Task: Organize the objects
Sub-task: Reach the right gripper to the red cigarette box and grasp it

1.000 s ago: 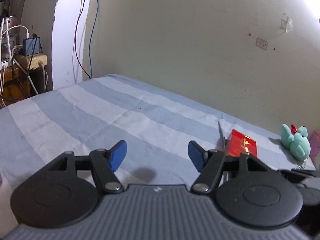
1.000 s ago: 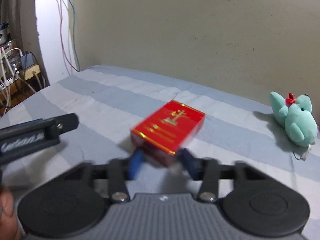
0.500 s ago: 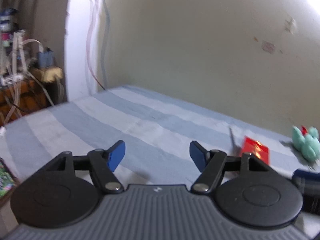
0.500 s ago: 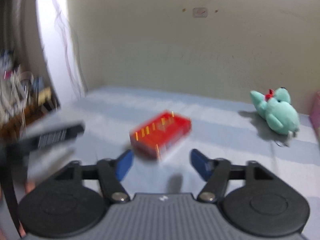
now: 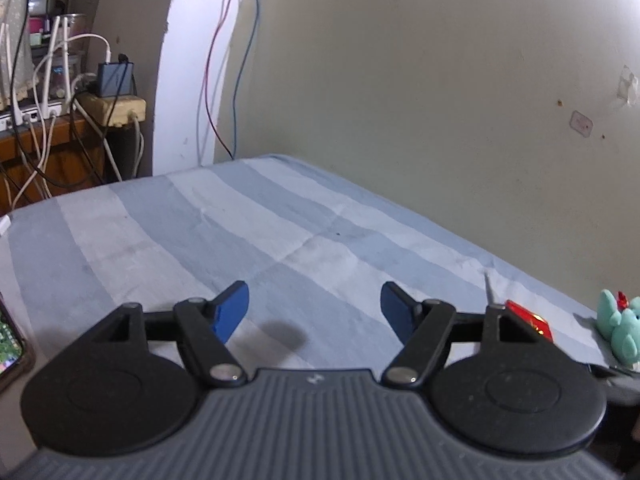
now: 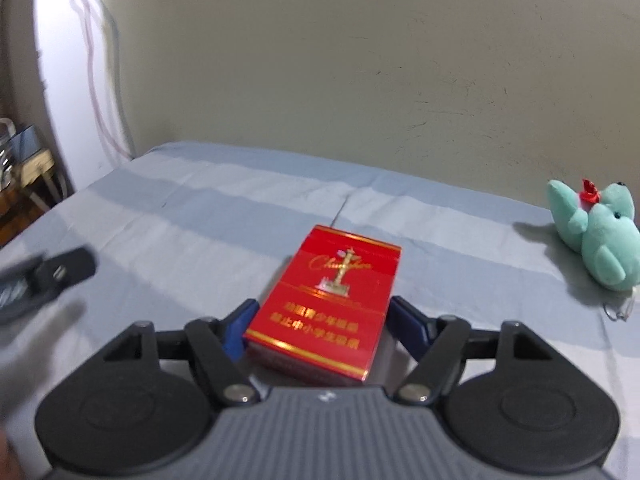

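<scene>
On the striped bed (image 6: pixel 200 216), a red box (image 6: pixel 326 308) is pinched by the right hand-held gripper (image 6: pixel 320 326). Spread fingers are shown on the left hand-held gripper (image 5: pixel 315 310), with nothing held.

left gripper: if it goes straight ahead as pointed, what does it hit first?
Probably nothing soon: the left gripper is open over bare striped bedsheet, and the wall lies beyond. The red box sits off to its right. Depth is unclear.

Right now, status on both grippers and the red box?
Left gripper open, empty. Right gripper fingers bracket red box on bed; contact unclear. Plush toy off right, nothing blocking.
</scene>
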